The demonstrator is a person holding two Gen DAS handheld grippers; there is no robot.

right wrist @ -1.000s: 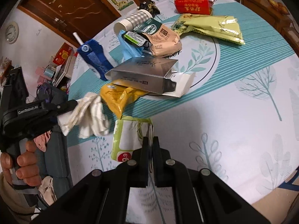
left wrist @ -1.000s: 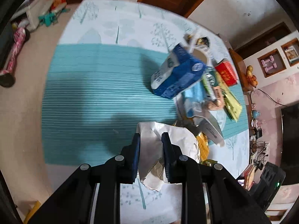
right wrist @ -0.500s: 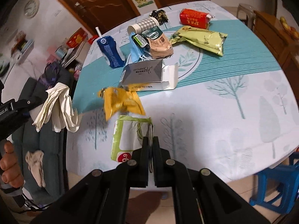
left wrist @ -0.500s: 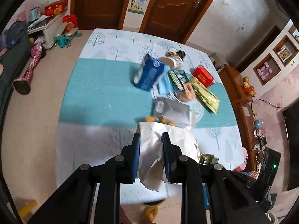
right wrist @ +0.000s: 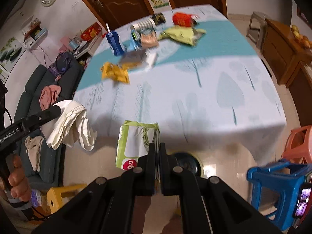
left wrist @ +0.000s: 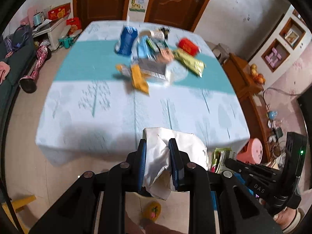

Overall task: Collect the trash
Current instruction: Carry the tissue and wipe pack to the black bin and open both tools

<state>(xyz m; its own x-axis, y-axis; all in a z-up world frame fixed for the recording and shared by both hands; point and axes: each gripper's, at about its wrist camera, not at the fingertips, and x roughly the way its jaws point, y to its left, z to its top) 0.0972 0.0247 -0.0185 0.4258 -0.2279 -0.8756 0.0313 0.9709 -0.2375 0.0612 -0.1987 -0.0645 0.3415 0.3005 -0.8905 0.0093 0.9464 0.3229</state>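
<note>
The table stood at twelve o'clock, off both tongs; the left gripper clenched crumpled paper, the right gripper a green wrapper.

Both my views bright, heavy fisheye bending, black corners. Motion blur smears the counter clutter; tongs sharp. Glare on floor; shadow along counter edge.
</note>
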